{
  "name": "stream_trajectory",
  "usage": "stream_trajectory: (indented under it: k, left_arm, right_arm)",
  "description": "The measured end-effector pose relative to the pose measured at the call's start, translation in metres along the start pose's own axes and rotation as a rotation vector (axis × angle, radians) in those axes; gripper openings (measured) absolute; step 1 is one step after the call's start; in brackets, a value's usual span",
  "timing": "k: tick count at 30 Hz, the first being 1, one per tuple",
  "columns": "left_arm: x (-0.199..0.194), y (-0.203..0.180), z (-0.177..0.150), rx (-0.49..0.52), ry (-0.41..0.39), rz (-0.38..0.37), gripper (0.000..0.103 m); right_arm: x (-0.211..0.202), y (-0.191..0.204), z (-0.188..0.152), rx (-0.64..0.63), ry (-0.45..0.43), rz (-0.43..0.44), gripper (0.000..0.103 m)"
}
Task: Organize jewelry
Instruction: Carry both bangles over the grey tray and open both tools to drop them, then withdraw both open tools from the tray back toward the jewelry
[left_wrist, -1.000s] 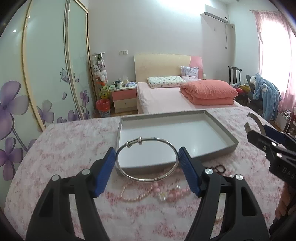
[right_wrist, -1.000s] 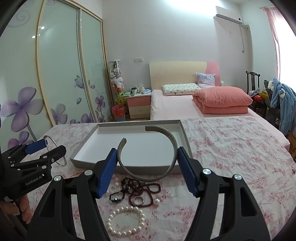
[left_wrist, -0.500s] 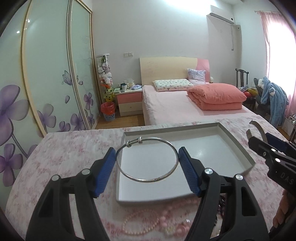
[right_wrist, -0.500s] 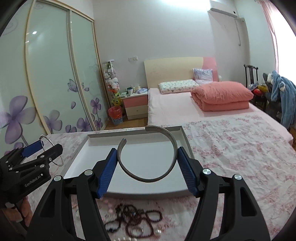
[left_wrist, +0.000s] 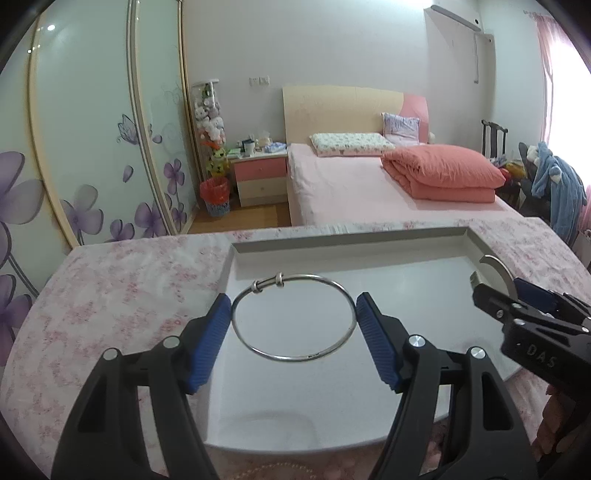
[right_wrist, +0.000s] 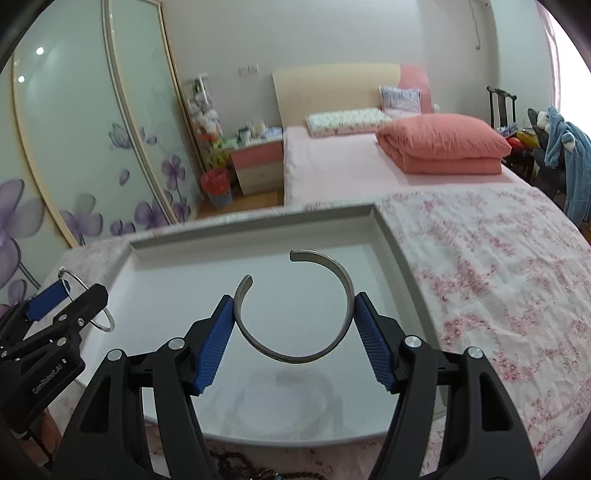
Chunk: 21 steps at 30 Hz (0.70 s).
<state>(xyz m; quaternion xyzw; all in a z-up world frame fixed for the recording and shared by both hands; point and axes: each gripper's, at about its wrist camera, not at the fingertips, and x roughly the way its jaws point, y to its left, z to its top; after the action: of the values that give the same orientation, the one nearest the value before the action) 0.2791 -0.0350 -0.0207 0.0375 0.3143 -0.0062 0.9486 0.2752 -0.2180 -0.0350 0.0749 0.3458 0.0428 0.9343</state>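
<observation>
Tray (left_wrist: 236, 266): empty so far. Left gripper (left_wrist: 293, 321) jaws pinching wire bangle (left_wrist: 258, 345), right gripper (right_wrist: 294, 319) jaws pinching cuff bracelet (right_wrist: 343, 280); both mid-frame above tray, unplaced. Beads (right_wrist: 236, 469) remain on tabletop, lower edge.

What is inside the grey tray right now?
The grey tray looks bare inside: only its pale floor shows. The thin silver bangle and the open cuff bracelet hang above it, each gripped between blue fingers. Those fingers hide some of the floor.

The tray (left_wrist: 465, 236) is plain grey. The tablecloth (right_wrist: 498, 258) is white with pink blossoms. Both bangles, the thin closed one (left_wrist: 295, 319) and the open cuff (right_wrist: 295, 310), are silver. Blue ribbed pads (right_wrist: 216, 347) line black gripper fingers. The folded quilt (left_wrist: 443, 173) is salmon pink.
</observation>
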Motion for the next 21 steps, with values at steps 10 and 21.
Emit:
stream_trajectory:
  k: [10,21]
  left_arm:
    - [0.032,0.003,-0.005,-0.033,0.081,-0.034,0.069]
    - [0.012,0.022,0.006,-0.087,0.039,-0.032,0.073]
  right_arm:
    - [0.016,-0.001,-0.003,0.015,0.068,-0.013,0.072]
    - [-0.012,-0.008,-0.004,0.017,0.014,-0.016,0.075]
